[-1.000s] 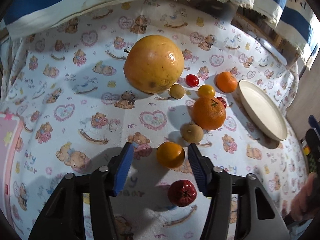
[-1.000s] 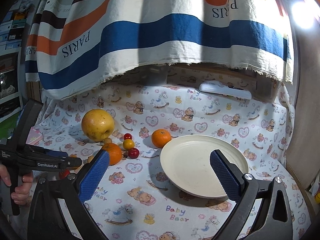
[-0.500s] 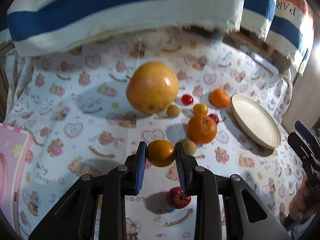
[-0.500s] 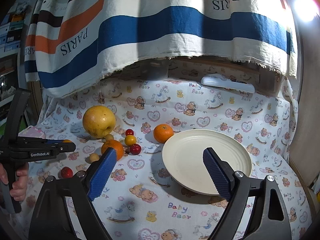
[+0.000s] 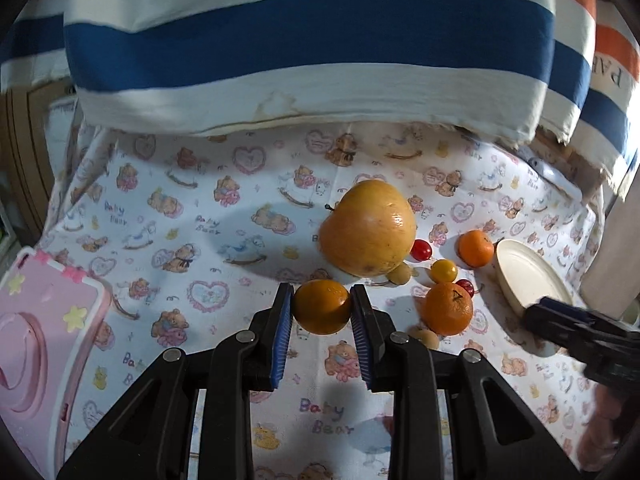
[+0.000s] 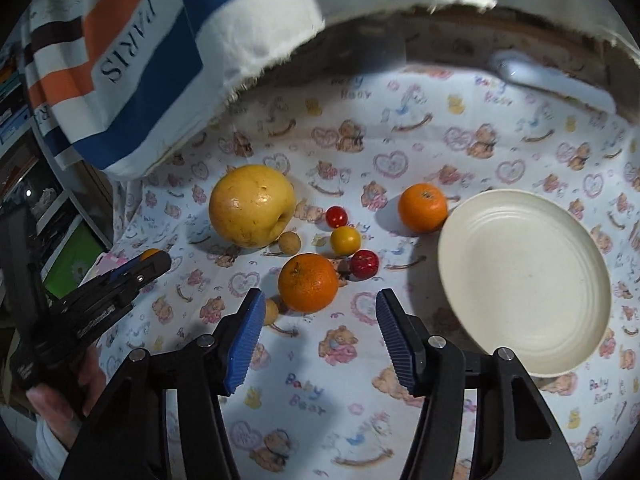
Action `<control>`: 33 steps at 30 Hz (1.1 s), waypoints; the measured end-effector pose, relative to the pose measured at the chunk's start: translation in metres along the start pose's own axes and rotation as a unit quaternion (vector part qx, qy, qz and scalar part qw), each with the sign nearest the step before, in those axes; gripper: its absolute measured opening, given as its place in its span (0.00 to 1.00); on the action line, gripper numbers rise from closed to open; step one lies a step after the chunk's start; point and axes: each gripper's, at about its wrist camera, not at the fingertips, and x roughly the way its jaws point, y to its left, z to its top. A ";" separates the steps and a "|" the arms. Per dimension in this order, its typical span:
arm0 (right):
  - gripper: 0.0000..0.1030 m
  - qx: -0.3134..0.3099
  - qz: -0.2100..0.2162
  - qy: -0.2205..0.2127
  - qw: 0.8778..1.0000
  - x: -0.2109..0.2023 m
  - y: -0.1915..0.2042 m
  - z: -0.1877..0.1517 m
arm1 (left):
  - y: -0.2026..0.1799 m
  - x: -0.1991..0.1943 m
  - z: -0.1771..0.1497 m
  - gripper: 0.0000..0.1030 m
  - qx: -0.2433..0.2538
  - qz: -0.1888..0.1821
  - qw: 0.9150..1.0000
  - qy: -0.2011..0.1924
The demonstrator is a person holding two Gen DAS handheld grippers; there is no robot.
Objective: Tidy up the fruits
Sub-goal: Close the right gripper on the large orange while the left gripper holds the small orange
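Note:
My left gripper (image 5: 322,308) is shut on a small orange (image 5: 322,307) and holds it above the cloth. It shows in the right wrist view (image 6: 154,262) at the left. My right gripper (image 6: 318,314) is open and empty, just in front of a larger orange (image 6: 308,282). A big yellow pomelo (image 6: 251,210) lies behind, with a red tomato (image 6: 336,216), a yellow tomato (image 6: 345,240), a red fruit (image 6: 365,263), two small tan fruits (image 6: 289,242) and another orange (image 6: 423,207). A cream plate (image 6: 524,280) lies empty at the right.
A patterned baby-bear cloth (image 6: 360,380) covers the table. A striped towel (image 5: 312,52) hangs over the back. A pink tray (image 5: 36,340) lies at the left edge in the left wrist view.
My left gripper closed on the small orange and lifted it off the cloth. My right gripper moved down and left toward the larger orange, still open.

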 end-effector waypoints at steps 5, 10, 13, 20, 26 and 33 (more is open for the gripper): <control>0.58 0.002 -0.033 0.032 0.999 0.035 0.012 0.007 | -0.002 -0.005 0.000 0.27 0.005 -0.012 1.000 0.002; 0.58 0.011 -0.043 0.055 0.998 0.063 0.017 0.009 | 0.002 -0.006 0.001 0.27 -0.013 -0.017 1.000 0.006; 0.58 0.006 -0.050 0.065 0.997 0.076 0.021 0.009 | 0.007 -0.005 0.003 0.27 -0.019 -0.007 1.000 0.003; 0.51 -0.005 -0.081 0.062 0.995 0.091 0.032 0.008 | 0.013 0.001 0.004 0.27 -0.023 0.003 1.000 0.007; 0.50 -0.026 -0.091 0.047 0.994 0.093 0.038 0.004 | 0.007 -0.008 0.004 0.27 -0.011 -0.001 1.000 -0.006; 0.49 -0.017 -0.086 0.058 0.994 0.099 0.031 0.004 | 0.001 -0.010 0.004 0.27 -0.004 -0.004 1.000 -0.007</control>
